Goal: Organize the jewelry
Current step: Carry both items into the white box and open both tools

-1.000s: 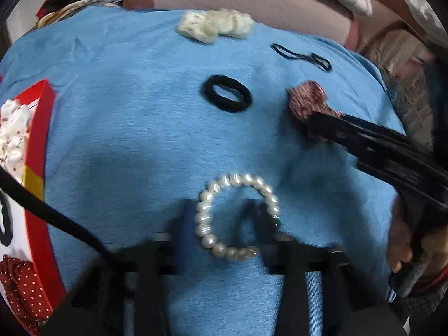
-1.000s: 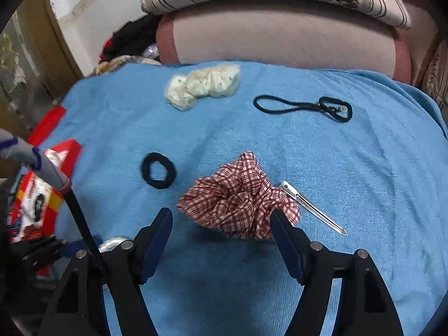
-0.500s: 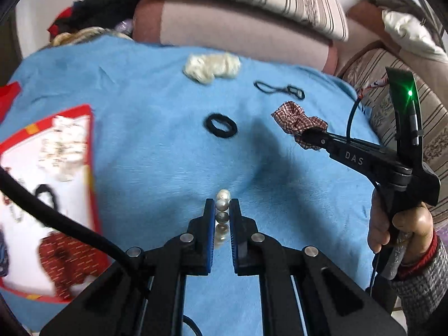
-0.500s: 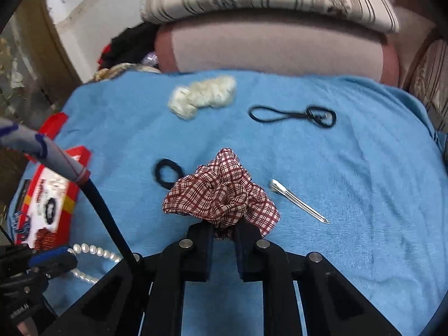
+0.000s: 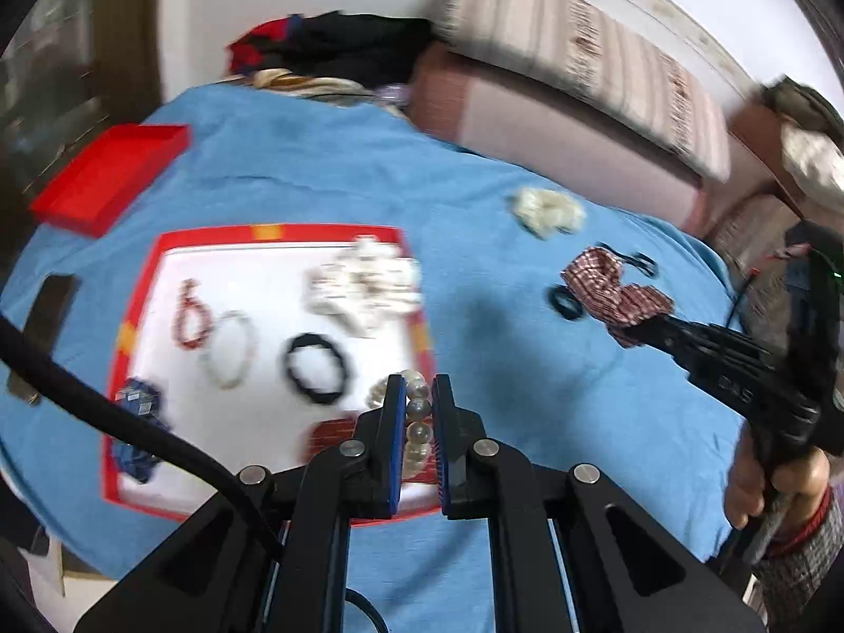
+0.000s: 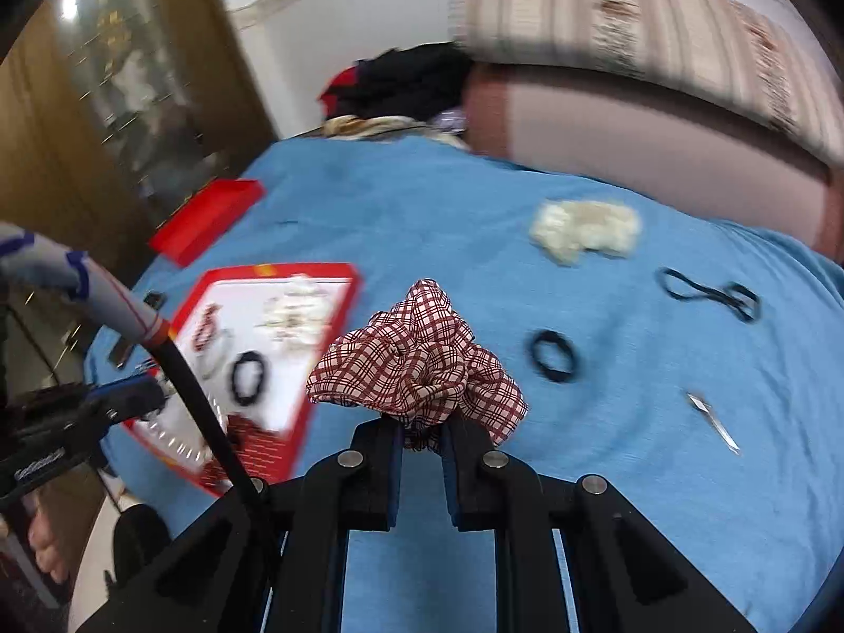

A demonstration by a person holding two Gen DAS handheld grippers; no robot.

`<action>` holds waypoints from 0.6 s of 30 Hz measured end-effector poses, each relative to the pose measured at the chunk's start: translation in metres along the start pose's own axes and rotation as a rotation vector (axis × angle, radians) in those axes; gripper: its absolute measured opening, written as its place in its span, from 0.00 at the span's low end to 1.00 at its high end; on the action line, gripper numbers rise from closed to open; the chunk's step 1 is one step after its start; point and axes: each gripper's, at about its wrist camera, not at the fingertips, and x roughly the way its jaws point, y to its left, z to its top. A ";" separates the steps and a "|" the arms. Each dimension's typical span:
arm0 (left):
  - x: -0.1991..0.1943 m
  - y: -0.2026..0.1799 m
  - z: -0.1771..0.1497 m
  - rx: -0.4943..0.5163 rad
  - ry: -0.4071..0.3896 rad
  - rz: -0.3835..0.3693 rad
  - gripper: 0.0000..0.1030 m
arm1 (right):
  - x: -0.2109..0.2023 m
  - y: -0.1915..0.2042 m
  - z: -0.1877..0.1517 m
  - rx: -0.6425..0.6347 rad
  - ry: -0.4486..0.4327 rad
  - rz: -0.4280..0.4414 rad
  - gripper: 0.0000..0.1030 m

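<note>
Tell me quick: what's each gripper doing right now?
Left gripper: closed on the pearl bracelet.
Right gripper: closed on the checked scrunchie.

You have a blue blanket point(image 6: 432, 221) spread over the bed. Behind it lie a striped pillow point(image 6: 633, 16), a pink bolster point(image 6: 633, 142) and dark clothes point(image 6: 406, 79). A wooden cabinet point(image 6: 79, 121) stands left.

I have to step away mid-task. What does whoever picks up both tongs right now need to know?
Left tongs: shut on the pearl bracelet, held over the near edge of the red-rimmed tray.
Right tongs: shut on the checked scrunchie, lifted above the blue cloth.
Already in the tray: bracelets, a black band, a white scrunchie.
Left on the cloth: cream scrunchie, black hair tie, thin black elastic, silver clip.
</note>
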 end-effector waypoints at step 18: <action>0.037 0.118 -0.028 -0.166 0.054 0.113 0.09 | 0.146 0.152 0.062 -0.267 0.142 0.108 0.14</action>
